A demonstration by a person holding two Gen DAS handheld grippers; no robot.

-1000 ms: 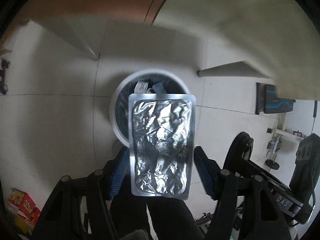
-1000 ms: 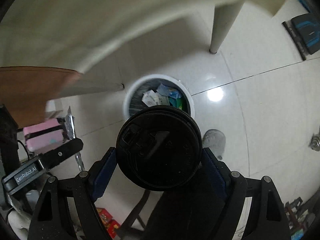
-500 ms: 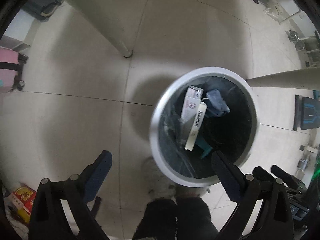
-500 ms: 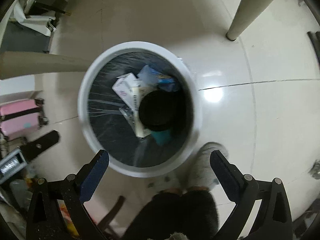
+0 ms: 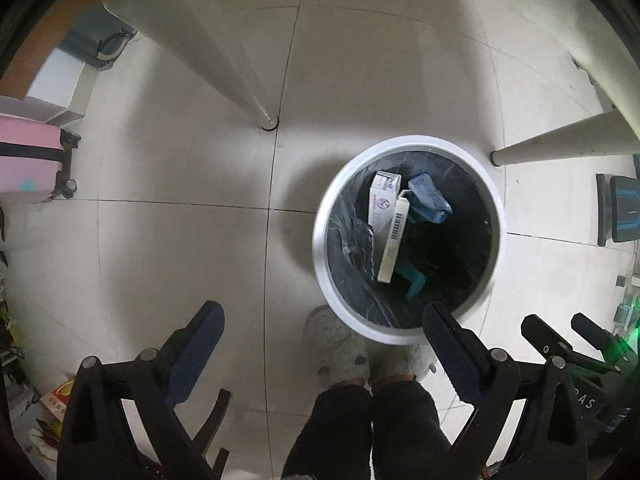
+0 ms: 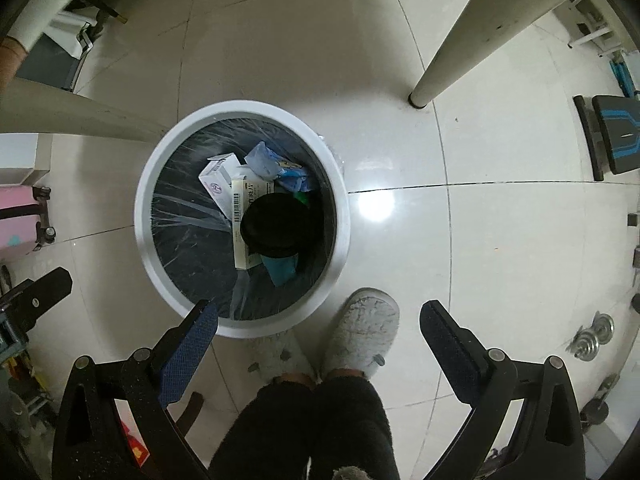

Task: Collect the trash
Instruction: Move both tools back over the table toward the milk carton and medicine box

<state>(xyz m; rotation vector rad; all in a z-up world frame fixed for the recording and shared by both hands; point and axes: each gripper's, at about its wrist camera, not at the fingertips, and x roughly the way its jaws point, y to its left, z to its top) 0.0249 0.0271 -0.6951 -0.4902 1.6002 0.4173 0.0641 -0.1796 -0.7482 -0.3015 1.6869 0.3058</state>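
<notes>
Blue-padded left tool [image 5: 322,334] and right tool [image 6: 318,330], just opened, gape wide and empty above the white bin [image 6: 160,168] holding boxes [image 6: 224,184] and a black lid [image 6: 280,224].

Pale glossy tiled floor [image 6: 500,240], dark grout lines. On it: round white bin [image 6: 340,216] w/ black liner; two table legs [image 6: 448,64] nearby; person's fluffy grey slippers [image 6: 364,332] touching bin's near side; pink suitcase [image 5: 28,160] at left edge.
</notes>
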